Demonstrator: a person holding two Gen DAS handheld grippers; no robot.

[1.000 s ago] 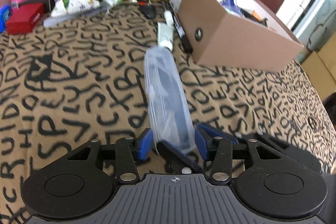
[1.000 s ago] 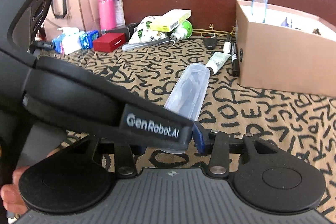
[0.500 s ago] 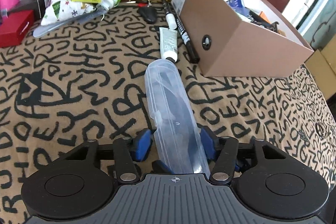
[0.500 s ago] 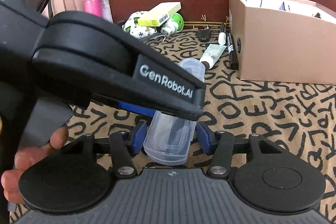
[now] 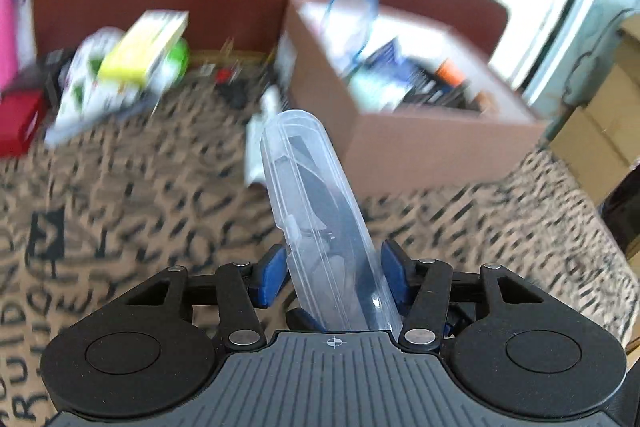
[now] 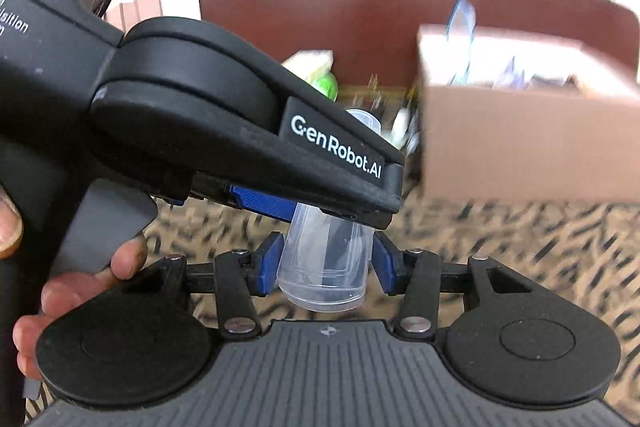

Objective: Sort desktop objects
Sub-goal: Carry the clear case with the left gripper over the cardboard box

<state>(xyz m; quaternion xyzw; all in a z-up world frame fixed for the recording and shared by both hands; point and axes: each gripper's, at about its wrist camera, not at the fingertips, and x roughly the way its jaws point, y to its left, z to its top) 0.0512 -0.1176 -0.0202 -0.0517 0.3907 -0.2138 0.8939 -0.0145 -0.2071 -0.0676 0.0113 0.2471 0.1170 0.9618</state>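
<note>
Now the clear plastic case point(image 5: 320, 211) is off the letter-patterned desk point(image 5: 120, 211), where it lay a second ago, and hangs just left of the brown cardboard box point(image 5: 420, 143). Left tongs point(image 5: 332, 275), which stood spread around it, are closing on its near half, blue pads at its sides. Right tongs point(image 6: 326, 269) are closing too, on the case's rounded end point(image 6: 324, 267), beneath the left tool's black arm. Beyond, the box's blurred contents show higher than before.

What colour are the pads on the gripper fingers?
Blue pads; the left wrist view shows them best, either side of the clear case.
</note>
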